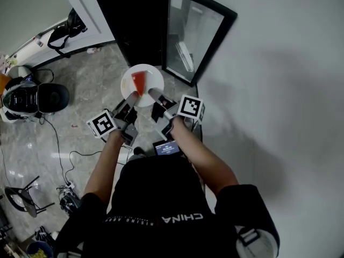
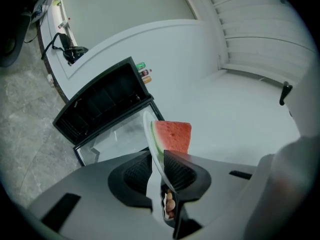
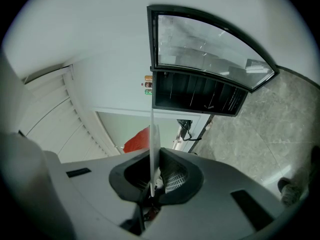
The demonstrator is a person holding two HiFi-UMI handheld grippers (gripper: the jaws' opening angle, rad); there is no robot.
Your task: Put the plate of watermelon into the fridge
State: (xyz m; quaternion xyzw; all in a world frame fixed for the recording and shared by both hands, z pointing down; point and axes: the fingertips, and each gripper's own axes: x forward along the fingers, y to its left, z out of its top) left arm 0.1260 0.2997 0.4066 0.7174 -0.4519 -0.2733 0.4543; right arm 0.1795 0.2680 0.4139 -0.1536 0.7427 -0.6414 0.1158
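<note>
A white plate [image 1: 152, 82] with a red watermelon wedge [image 1: 139, 81] is held in the air in front of a black fridge [image 1: 129, 20] whose glass door [image 1: 193, 34] stands open. My left gripper [image 1: 131, 98] is shut on the plate's near left rim, my right gripper [image 1: 153, 94] on its near right rim. In the left gripper view the plate [image 2: 151, 134] is seen edge-on between the jaws, with the watermelon [image 2: 173, 136] beyond them. The right gripper view shows the plate [image 3: 154, 146] edge-on too, the watermelon [image 3: 138, 140] to its left and the fridge [image 3: 200, 96] ahead.
A white wall fills the right. On the grey marble floor [image 1: 80, 138] lie cables [image 1: 62, 144]. A black and white appliance [image 1: 24, 98] sits at the left, and a black bag [image 1: 67, 28] rests on a white ledge behind it.
</note>
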